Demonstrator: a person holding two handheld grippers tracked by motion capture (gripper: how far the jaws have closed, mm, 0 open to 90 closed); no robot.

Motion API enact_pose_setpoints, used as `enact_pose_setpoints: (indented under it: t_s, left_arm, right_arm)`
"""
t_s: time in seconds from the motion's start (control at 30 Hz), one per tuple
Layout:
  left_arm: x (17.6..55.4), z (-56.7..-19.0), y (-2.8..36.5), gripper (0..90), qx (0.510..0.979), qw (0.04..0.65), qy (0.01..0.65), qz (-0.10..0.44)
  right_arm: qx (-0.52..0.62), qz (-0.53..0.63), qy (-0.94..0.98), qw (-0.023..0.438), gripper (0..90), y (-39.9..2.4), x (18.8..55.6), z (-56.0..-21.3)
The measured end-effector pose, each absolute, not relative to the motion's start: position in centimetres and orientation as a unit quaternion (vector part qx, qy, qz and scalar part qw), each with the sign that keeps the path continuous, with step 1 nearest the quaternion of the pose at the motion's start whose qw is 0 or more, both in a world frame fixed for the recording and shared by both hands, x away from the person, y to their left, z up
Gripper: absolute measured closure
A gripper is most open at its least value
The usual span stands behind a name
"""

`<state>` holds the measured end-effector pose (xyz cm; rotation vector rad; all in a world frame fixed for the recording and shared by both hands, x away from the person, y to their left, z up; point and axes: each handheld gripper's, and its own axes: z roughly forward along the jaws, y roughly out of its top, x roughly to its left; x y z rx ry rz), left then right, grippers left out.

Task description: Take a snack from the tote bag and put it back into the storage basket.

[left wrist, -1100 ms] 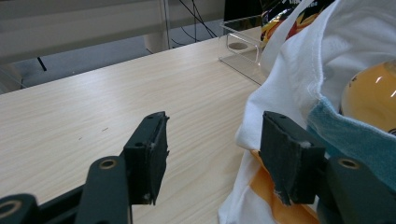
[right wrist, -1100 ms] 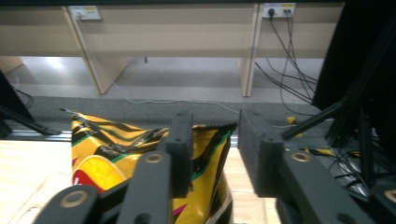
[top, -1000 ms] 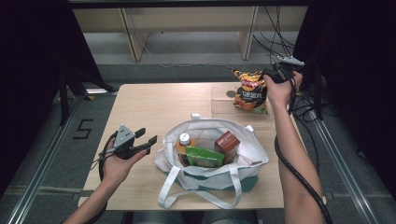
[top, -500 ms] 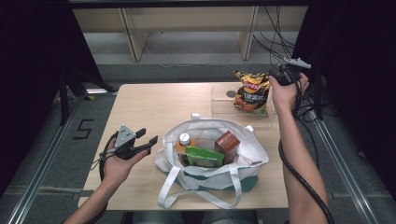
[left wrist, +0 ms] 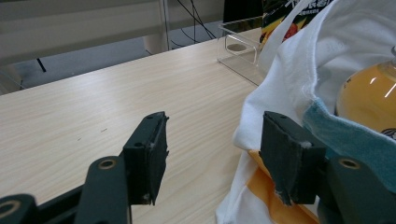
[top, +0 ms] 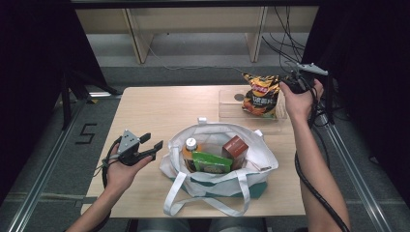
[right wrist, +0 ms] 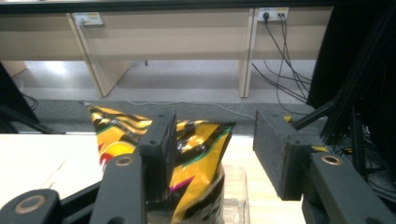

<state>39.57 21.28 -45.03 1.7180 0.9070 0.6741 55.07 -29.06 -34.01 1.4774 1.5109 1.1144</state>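
While a pale wooden surface [top: 164, 108] stands on a grey floor [top: 48, 145] with dark curtains to either side, a chip bag [top: 260, 94] sits upright in a clear tray [top: 227, 104] at the surface's 2 o'clock corner. At 3 o'clock of the bag, the right hand-held gripper [top: 290, 83] has just been opening; its jaws stand apart, the bag's top edge behind the left one and nothing pressed between them. At 6 o'clock on the surface a white tote bag [top: 217, 179] holds an orange bottle [top: 189, 152], a green packet [top: 212, 162] and a brown box [top: 236, 146]. At 8 o'clock the left hand-held gripper [top: 151, 143] rests with jaws apart just beside the tote, gripping nothing. Beyond the 12 o'clock edge stand pale wooden benches [top: 193, 19] with cables [top: 283, 43] trailing down. A "5" [top: 86, 134] marks the floor at 9 o'clock.
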Motion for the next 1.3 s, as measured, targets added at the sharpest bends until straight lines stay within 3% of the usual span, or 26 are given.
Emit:
enact_pose_setpoints:
  t_s: [1.3]
  left_arm:
    - [39.4,-45.1,21.3,40.8,0.719,0.51,0.378,0.282]
  right_arm:
    - [0.495,0.476,0.655,0.315,46.1,-27.2,45.3,-34.6]
